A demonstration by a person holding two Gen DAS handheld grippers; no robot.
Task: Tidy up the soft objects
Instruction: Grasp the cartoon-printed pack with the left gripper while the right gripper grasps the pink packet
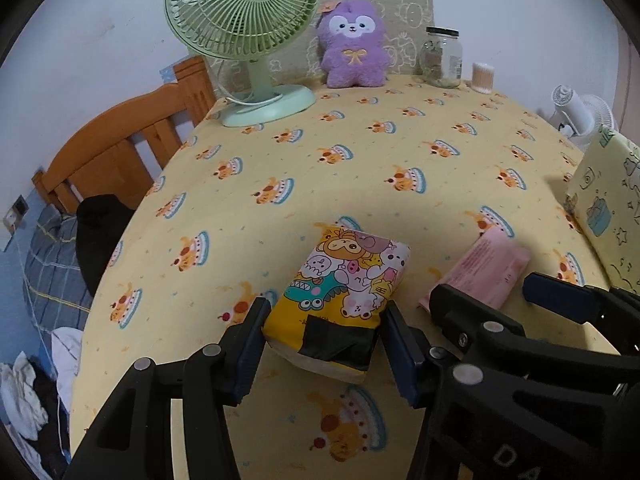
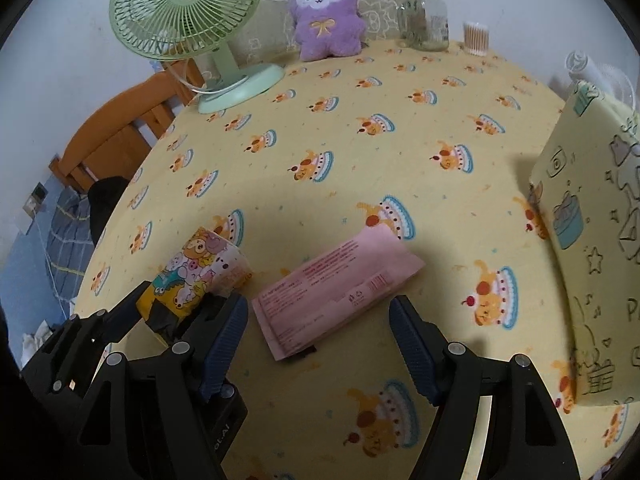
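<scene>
Worktop cloth matt printed cotton; cartoon tissue pack glossy plastic film; plush toy fuzzy; jar clear glass.

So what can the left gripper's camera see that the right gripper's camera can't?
Only the left wrist view shows the whole front of the cartoon tissue pack, sitting between the left gripper fingers, pads at its sides. Only the right wrist view shows the whole pink pack, ahead of the open right gripper, and more of the yellow cushion. Both show the green fan, purple plush, glass jar and yellow sheet.
</scene>
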